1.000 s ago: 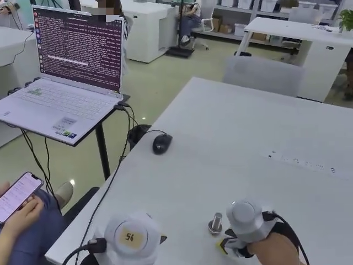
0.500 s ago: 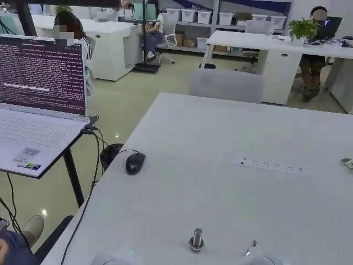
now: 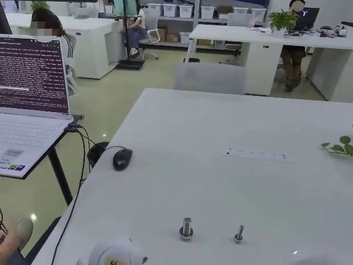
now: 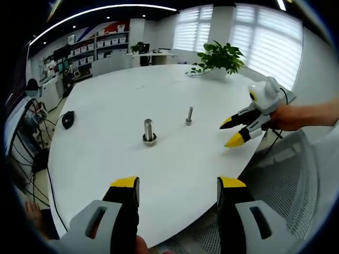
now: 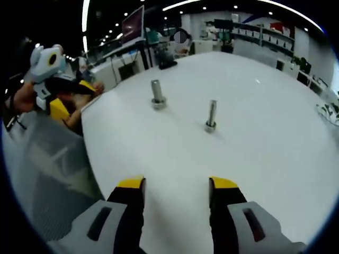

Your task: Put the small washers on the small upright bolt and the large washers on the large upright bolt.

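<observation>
Two bolts stand upright on the white table [image 3: 220, 127]: a large bolt [image 3: 186, 229] and, to its right, a thin small bolt [image 3: 239, 234]. In the left gripper view my left gripper [image 4: 177, 185] is open and holds nothing, back at the table's near edge, with the large bolt [image 4: 149, 132] and small bolt [image 4: 189, 116] ahead of it. The right gripper [image 4: 230, 133] hovers at the table's right edge with its yellow tips apart. In its own view the right gripper [image 5: 175, 185] is open and holds nothing, short of the large bolt [image 5: 157, 95] and small bolt [image 5: 211, 116].
A black mouse [image 3: 122, 159] lies near the table's left edge, its cable running off the side. A white power strip [image 3: 256, 154] lies mid-table and a plant [image 3: 342, 144] sits at the right. An open laptop [image 3: 27, 110] stands on a stand to the left, and a grey chair [image 3: 209, 77] at the far edge.
The head camera has swung up and right. Both grippers have drawn back from the bolts toward the table's near edge. The small bolt, covered a second ago, now stands in plain sight.
</observation>
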A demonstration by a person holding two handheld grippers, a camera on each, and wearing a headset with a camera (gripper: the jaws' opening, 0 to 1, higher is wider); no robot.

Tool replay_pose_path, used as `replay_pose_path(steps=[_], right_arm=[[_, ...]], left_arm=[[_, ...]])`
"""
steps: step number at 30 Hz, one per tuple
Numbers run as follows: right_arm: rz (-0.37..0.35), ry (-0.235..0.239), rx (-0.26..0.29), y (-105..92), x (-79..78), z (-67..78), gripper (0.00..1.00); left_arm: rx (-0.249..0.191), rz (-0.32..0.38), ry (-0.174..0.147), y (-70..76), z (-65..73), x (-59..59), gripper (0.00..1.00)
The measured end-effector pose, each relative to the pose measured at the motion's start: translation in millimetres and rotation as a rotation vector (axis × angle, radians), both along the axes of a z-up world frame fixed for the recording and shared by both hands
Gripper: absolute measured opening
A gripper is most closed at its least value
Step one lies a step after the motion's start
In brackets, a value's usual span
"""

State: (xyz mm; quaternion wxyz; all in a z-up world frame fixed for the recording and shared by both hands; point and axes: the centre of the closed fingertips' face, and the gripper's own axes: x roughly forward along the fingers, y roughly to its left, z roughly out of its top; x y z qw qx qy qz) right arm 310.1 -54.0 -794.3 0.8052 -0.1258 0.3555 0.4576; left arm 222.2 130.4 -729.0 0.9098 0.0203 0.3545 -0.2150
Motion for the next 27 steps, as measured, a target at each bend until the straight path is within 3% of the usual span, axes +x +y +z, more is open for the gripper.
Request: replay_pose_path(steps=[7,14,17,21,27], right_arm=[[-0.037,-0.026,0.055,-6.1,-3.9,16.4,0.56],[-0.015,-0.034,0.040,-5.7,-10.5,17.0,0.61],[-0.004,-0.040,0.006,-8.3,-12.6,15.3,0.63],[-0.019,-0.045,0.036,-9.0,-14.1,20.0,0.66],[-0.020,-0.040,0.034,-10.7,-19.7,21.0,0.67]], left_arm=[[0.003,0.009,-0.016,-1.0,3.5,2.4,0.59],[-0.009,0.032,-0.026,-0.3,3.0,0.1,0.59],[-0.008,0.031,-0.029,-0.6,4.0,-1.1,0.59],[-0.008,0.034,-0.044,0.1,7.7,0.0,0.59],[-0.020,0.050,-0.062,1.9,11.7,1.5,0.60]])
